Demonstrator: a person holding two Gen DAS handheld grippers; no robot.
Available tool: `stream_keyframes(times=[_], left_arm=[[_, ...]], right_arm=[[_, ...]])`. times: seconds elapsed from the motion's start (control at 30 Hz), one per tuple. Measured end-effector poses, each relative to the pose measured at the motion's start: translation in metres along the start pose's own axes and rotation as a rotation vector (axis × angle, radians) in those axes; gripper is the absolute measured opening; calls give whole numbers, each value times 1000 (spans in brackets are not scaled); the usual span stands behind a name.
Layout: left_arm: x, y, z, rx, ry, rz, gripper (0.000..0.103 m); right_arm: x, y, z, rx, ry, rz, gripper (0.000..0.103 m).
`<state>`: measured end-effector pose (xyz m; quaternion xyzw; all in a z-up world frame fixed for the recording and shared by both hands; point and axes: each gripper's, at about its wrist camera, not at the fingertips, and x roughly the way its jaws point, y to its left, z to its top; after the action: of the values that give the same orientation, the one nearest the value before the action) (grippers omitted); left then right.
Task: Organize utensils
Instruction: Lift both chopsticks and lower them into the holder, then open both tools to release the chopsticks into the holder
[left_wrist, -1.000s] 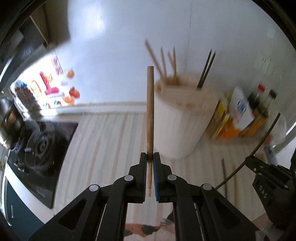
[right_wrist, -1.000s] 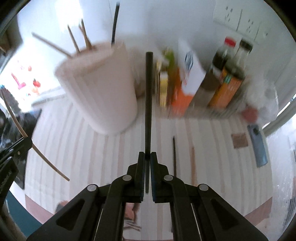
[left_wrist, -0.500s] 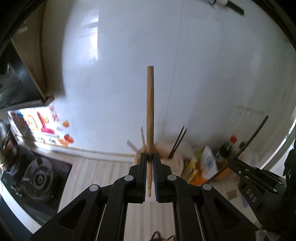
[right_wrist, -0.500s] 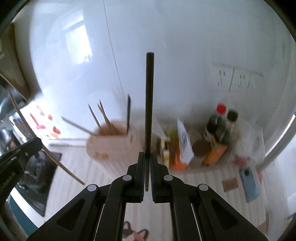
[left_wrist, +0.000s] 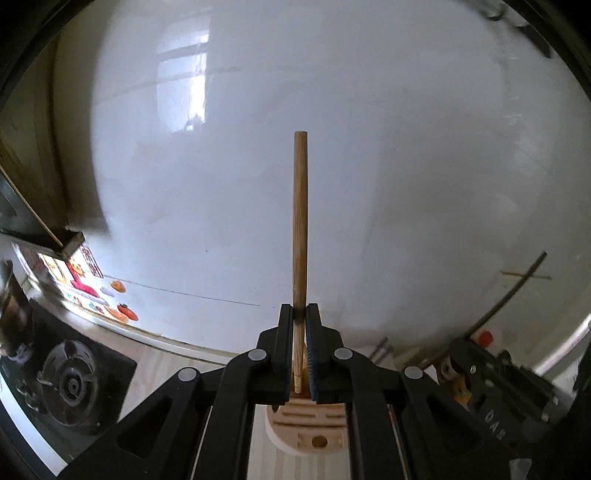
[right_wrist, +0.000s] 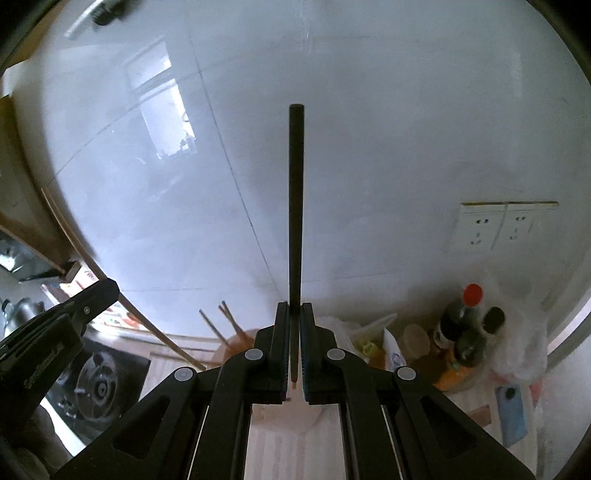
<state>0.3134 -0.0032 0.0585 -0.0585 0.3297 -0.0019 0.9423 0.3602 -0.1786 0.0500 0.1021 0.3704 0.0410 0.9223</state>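
Utensil holder (left_wrist: 306, 430) stands on the counter (right_wrist: 291, 450), below and ahead of both grippers. Left gripper (left_wrist: 300, 354) is clamped on a wooden chopstick (left_wrist: 300, 221); right gripper (right_wrist: 292, 354) is clamped on a black chopstick (right_wrist: 295, 206). Step in hand, by judgement: carrying both to the holder. Next: tip each chopstick downward over a slot, then release.

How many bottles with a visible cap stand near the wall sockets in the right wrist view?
2: a red-capped bottle and a black-capped bottle just to its right, side by side below the sockets. Others may be hidden behind the packages.
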Motion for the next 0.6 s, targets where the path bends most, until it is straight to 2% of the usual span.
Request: stream_keyframes(times=[0.2,0.27,0.4,0.6], left_arm=[[41,14,-7,-86,41,39,4],[51,19,-10,-108,65,34,4],[60,22,-12,-121,78,31,4],[72,23,-9,-148,103,5,4]], right_arm=[[46,0,1,48,19,-22,6],[54,2,1,44,-10,-44,5],[55,0,5,84,1,4,5],[53,9,6,49,3,14,6]])
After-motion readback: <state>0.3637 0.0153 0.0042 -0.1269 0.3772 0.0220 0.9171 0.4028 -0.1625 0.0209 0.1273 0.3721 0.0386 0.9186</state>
